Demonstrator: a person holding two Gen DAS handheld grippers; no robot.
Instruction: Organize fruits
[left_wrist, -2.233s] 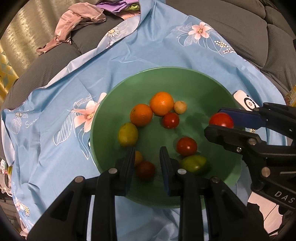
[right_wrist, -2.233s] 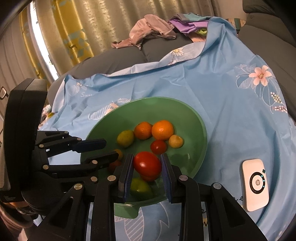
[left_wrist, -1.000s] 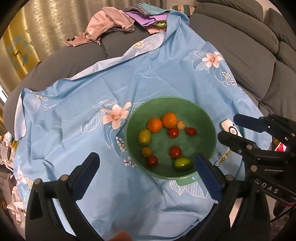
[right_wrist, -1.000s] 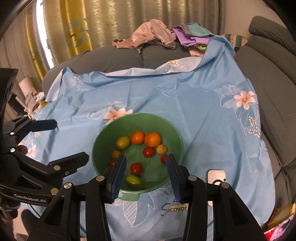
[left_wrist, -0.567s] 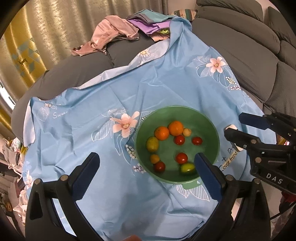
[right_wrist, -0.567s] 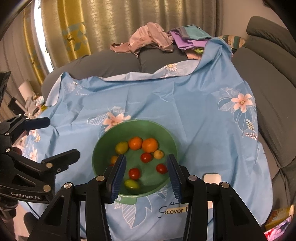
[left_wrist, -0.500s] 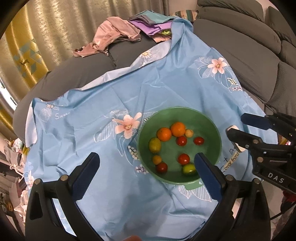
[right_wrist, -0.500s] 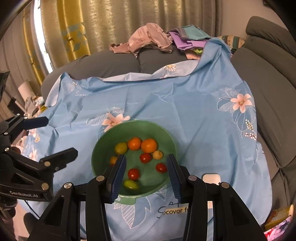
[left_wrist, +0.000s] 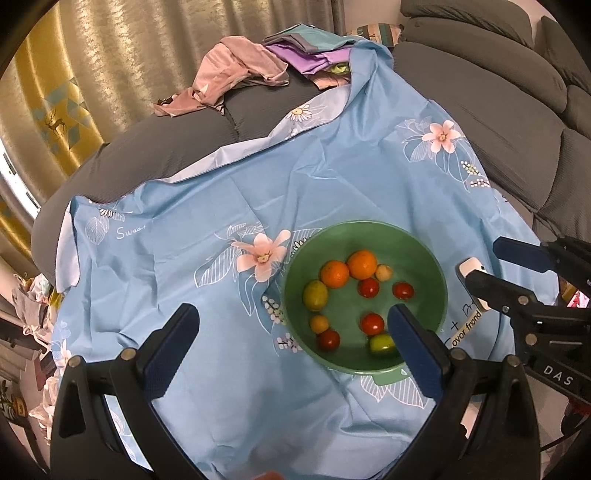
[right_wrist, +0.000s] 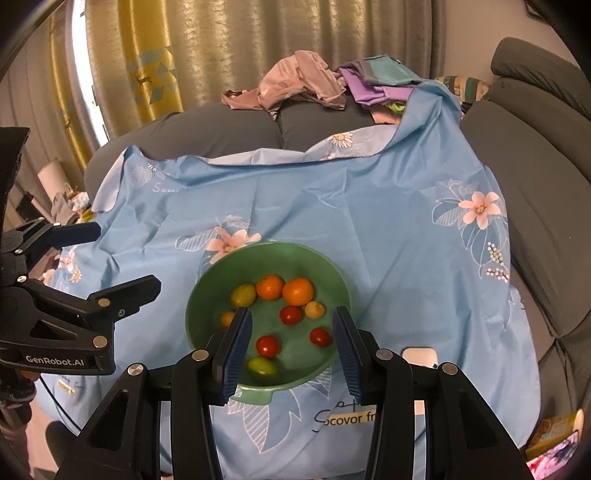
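- In the right wrist view, the right tool (right_wrist: 291, 347) has its left finger (right_wrist: 236, 350) across the green bowl (right_wrist: 207, 284), covering most of a small orange fruit (right_wrist: 227, 317) and nearly all of a red one below it.
- White device (right_wrist: 419, 356): only its top edge shows behind that tool's right finger.
- In the left wrist view, the left tool (left_wrist: 291, 339) partly covers the green fruit (left_wrist: 380, 343).
- Printed lettering on the blue cloth (right_wrist: 343, 419) is cut short by the tool.

One green bowl (left_wrist: 436, 266), lower right of the left view, holds two oranges (left_wrist: 334, 273), four red tomatoes (left_wrist: 368, 287), and four small yellow-green fruits (left_wrist: 315, 294).
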